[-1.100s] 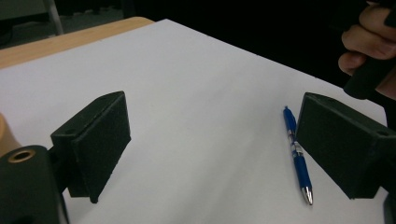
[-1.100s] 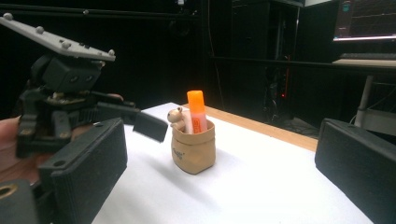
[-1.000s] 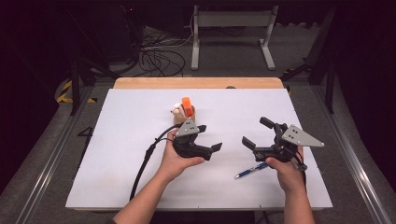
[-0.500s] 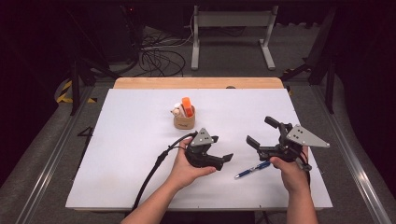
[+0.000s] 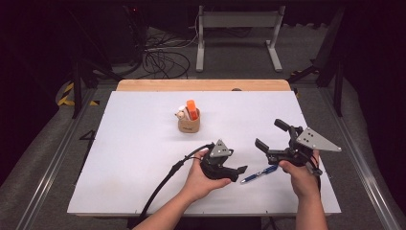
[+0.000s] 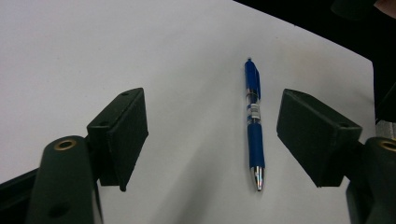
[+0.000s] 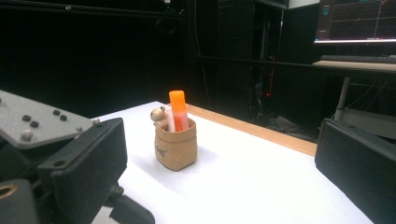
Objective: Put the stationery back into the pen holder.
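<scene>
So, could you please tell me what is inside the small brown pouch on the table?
The pouch holds an orange highlighter standing upright and a small tan figure peeking over its rim. Their lower parts, and anything else at the bottom, are hidden by the pouch wall.

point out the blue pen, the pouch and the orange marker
blue pen (image 6: 255, 135): left gripper view, mid barrel.
pouch (image 7: 176, 144): right gripper view, front wall.
orange marker (image 7: 178, 108): right gripper view, exposed upper body.

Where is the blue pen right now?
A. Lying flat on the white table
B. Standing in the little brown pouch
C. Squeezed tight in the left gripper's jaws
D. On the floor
A: the blue pen with the silver tip lies flat on the white table, between the open jaws of the left gripper without touching them.
</scene>
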`<state>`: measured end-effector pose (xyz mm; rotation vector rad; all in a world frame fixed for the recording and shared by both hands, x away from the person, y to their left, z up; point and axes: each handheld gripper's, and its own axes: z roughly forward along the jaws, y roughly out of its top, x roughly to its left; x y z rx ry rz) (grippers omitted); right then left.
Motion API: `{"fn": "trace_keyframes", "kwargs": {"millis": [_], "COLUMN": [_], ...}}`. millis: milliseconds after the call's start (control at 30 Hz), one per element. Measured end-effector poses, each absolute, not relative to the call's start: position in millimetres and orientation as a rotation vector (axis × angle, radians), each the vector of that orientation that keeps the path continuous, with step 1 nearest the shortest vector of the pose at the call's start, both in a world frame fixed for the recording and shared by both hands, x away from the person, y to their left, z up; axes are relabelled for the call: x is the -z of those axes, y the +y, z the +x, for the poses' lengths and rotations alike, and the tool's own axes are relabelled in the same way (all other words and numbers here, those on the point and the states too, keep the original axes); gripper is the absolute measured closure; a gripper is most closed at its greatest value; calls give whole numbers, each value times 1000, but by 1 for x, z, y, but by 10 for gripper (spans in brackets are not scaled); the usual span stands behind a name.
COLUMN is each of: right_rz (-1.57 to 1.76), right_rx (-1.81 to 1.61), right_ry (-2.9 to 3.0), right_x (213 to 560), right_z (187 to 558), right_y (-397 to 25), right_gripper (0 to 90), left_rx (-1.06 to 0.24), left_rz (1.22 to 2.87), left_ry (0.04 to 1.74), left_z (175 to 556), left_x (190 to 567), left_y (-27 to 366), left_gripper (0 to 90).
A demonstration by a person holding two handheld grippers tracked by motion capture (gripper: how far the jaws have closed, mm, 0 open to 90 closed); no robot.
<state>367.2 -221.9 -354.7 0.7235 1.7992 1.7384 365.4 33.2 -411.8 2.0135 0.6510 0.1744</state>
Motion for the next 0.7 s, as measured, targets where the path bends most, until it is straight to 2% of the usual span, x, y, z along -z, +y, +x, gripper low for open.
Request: {"fn": "trace_keyframes", "kwargs": {"millis": [700], "right_rz": [734], "right_rx": [-1720], "right_ry": [1798], "right_x": [354], "right_z": [367], "right_y": [-225], "right_gripper": [29], "left_rx": [-180], "left_rz": [2115], "left_ry": [609], "left_z": [351], "left_x": [432], "left_y": [4], "left_gripper": [445]}}
